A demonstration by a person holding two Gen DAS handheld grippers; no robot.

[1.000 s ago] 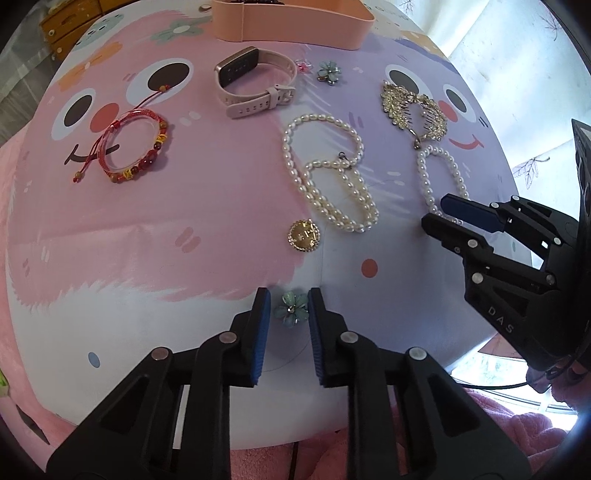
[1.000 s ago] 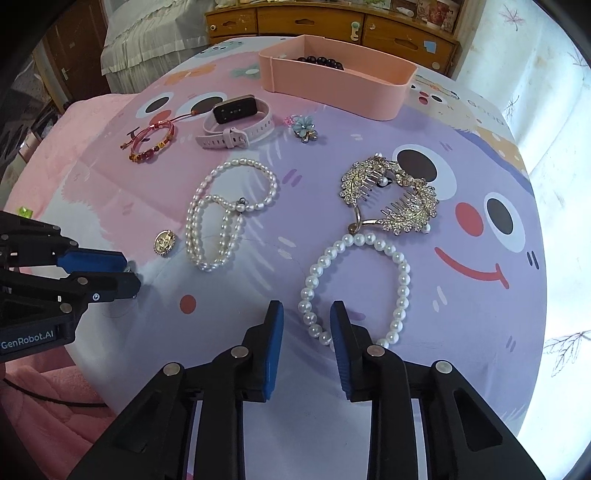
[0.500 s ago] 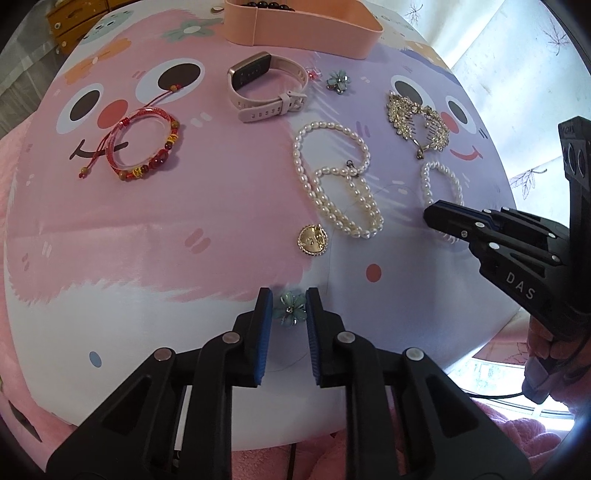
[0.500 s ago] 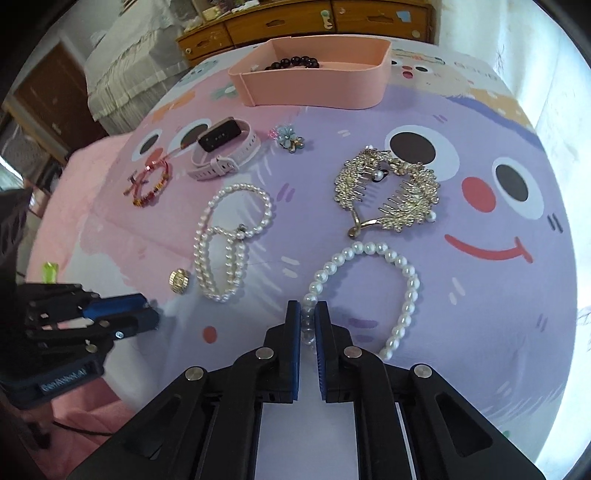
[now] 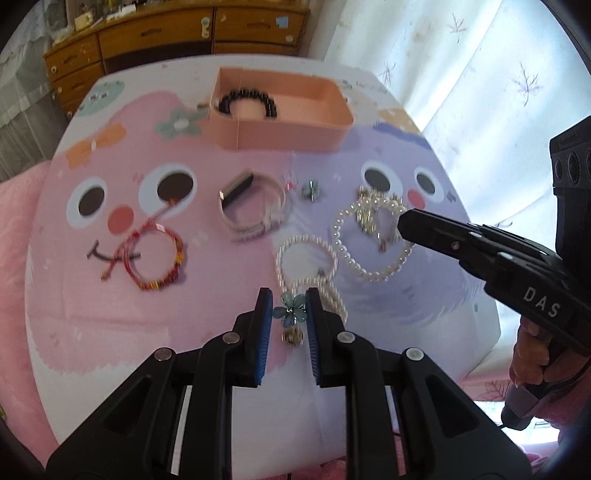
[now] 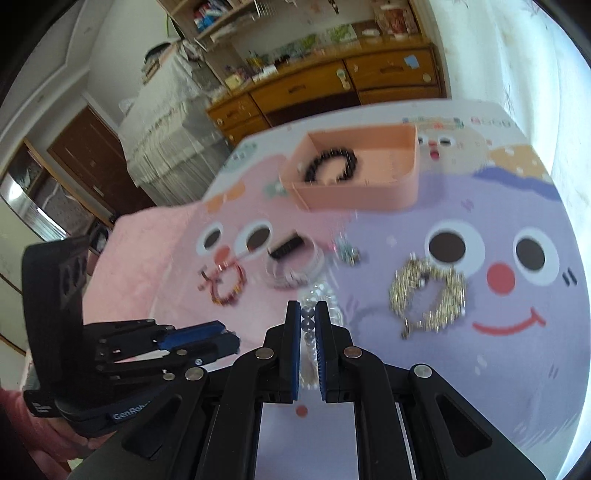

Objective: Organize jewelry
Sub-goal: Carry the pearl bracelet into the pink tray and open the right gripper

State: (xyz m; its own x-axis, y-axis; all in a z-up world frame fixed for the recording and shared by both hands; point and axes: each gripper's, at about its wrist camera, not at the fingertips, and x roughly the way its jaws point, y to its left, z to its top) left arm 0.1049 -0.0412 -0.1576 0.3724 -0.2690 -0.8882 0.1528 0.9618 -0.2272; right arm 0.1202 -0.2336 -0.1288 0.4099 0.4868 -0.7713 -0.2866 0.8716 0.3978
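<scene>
**Tray lies straight ahead of both loads**

The tray (image 5: 280, 122) sits dead ahead across the tabletop (image 5: 92, 314), its long axis crosswise. My right gripper (image 6: 307, 325) pinches the pearl loop (image 5: 369, 236); my left gripper (image 5: 289, 314) pinches the flower (image 5: 291, 312), slightly nearer the tray.

Bead bracelet (image 5: 246, 102) in tray (image 5: 284, 133) behind watch (image 5: 251, 206); cord bracelet (image 5: 155, 258) left of watch.

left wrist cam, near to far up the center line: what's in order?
Blue flower brooch in the left gripper → double-looped pearl strand → pink smartwatch → pink tray with black bead bracelet inside → wooden dresser.
</scene>
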